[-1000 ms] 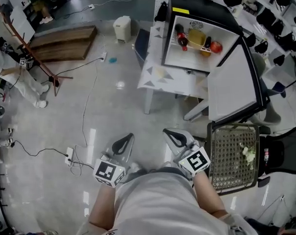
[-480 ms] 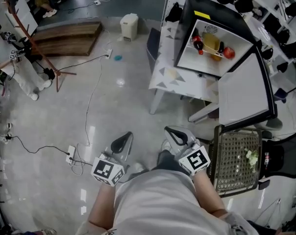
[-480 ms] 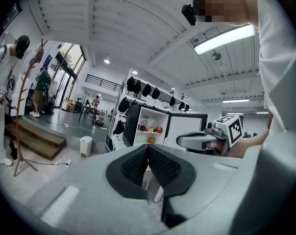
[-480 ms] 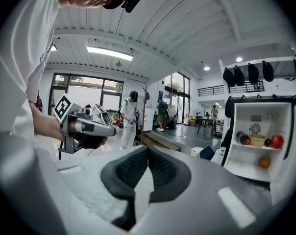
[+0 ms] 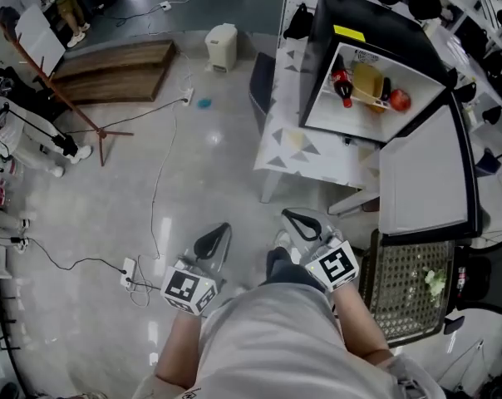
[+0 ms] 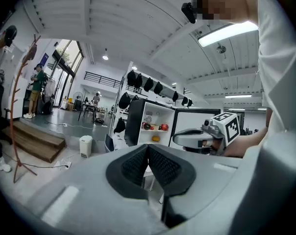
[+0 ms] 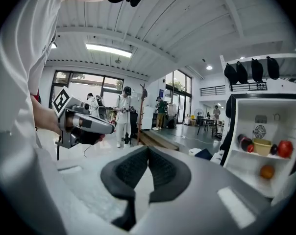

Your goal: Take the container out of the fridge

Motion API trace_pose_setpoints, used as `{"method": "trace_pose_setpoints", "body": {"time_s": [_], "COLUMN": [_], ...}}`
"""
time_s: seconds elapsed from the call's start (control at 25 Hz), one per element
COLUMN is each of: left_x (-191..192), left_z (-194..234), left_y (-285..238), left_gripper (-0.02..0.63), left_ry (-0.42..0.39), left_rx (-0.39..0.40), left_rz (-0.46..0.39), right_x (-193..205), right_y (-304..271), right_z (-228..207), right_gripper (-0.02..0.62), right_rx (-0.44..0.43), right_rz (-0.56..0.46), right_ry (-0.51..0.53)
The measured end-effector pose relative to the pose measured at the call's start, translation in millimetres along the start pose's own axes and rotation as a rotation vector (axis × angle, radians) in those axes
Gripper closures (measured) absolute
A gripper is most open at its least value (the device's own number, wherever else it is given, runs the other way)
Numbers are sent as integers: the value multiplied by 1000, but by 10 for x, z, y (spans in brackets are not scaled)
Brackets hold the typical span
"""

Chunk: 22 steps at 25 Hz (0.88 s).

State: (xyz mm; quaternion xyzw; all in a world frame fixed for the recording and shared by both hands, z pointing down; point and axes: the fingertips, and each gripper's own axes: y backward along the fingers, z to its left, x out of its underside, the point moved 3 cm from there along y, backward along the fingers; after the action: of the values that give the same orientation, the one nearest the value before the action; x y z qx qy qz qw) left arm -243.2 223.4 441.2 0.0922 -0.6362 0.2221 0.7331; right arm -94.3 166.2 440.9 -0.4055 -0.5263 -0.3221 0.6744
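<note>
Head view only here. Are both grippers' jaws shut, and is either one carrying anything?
Observer: Their own views show both shut and empty. The left gripper and the right gripper each have their pads pressed together with nothing between.
Operator: Good. Is anything under the container that I can't see?
Observer: Yes. In the right gripper view, an orange fruit sits alone in the fridge, on the level below the yellow container.
</note>
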Motion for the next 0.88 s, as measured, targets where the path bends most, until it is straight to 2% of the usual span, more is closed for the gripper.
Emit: {"method": "trace_pose_setpoints", "body": {"time_s": [0.24,0.44,0.88], "left_x": [-166,-284,-405], "left_z": [121,148,-80], "left_y": [-750,-1397,-2627], "left_gripper": [597,597,597], "left_ry": [-8,-18,-41], "left_rx": [18,31,65], "left_rz": [13,31,60], "right_x": [57,103,241], "right_y": [-109,-91,137], "right_z": [-784,-1437,-2662], "right_gripper": [592,592,592], "right_rx": [34,64,146], "right_rz": [8,28,3], "right_ry": [-14,38,22]}}
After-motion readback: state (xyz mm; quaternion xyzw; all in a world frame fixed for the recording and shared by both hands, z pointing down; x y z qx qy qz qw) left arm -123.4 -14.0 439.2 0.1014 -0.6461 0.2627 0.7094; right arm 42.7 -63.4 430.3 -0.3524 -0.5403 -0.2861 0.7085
